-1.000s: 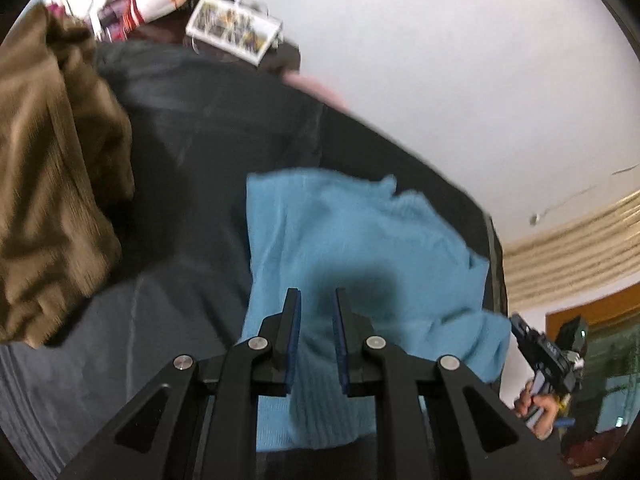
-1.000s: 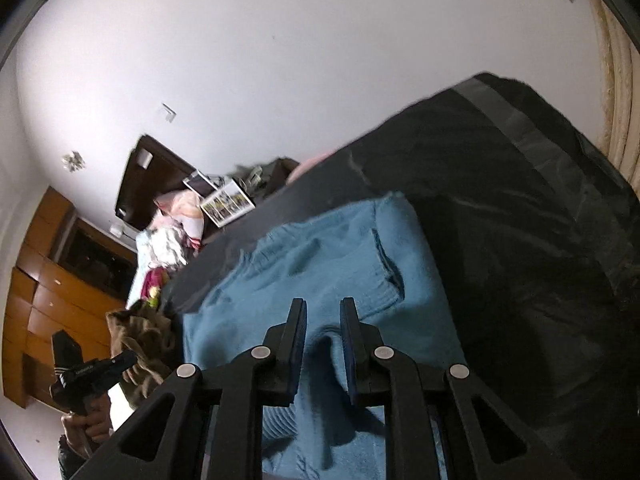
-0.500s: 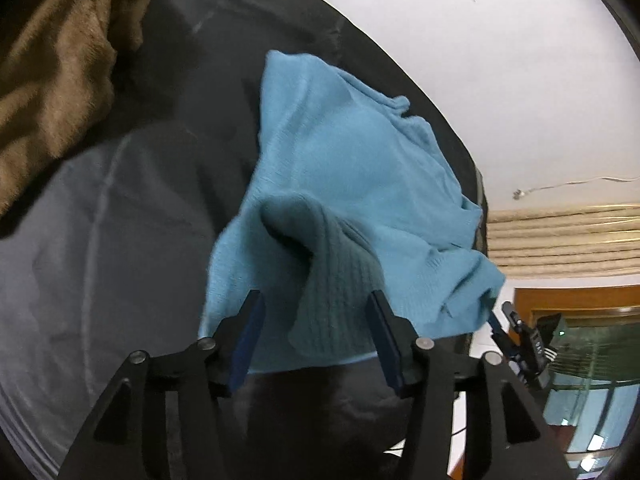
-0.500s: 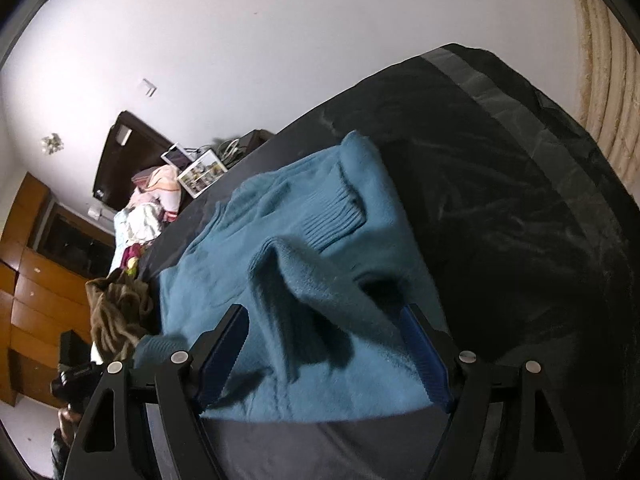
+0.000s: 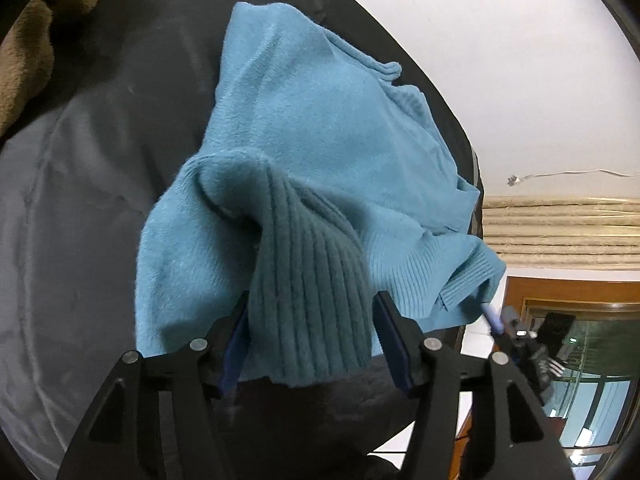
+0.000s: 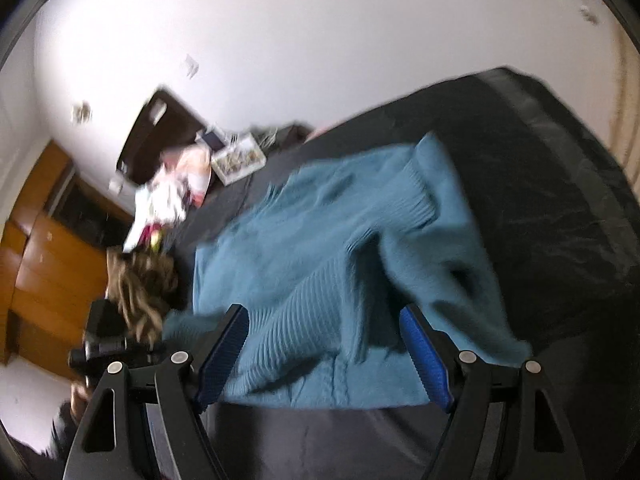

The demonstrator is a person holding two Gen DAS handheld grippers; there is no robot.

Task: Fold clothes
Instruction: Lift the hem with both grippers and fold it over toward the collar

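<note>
A blue knit sweater [image 5: 320, 128] lies partly folded on a black bed cover [image 5: 80, 200]. Its ribbed cuff [image 5: 312, 312] is draped loosely between the spread fingers of my left gripper [image 5: 310, 340], which is open. In the right wrist view the same sweater [image 6: 360, 248] lies rumpled, its ribbed edge [image 6: 304, 320] resting between the wide-apart blue pads of my right gripper [image 6: 324, 348], also open. The other gripper [image 5: 516, 332] shows at the sweater's far corner in the left view.
A brown garment [image 5: 24, 52] is heaped at the left of the bed, also seen as a brown garment [image 6: 140, 280] in the right view. Wooden cabinets [image 6: 40, 264], a pile of mixed items [image 6: 172, 188] and a dark headboard [image 6: 160, 128] stand beyond. The bed edge [image 5: 474, 168] runs right.
Both grippers have gone from shut on the sweater to wide open, letting the folded-over sleeve parts drop onto the sweater. Both cameras have drawn back and the right view is blurred by motion.
</note>
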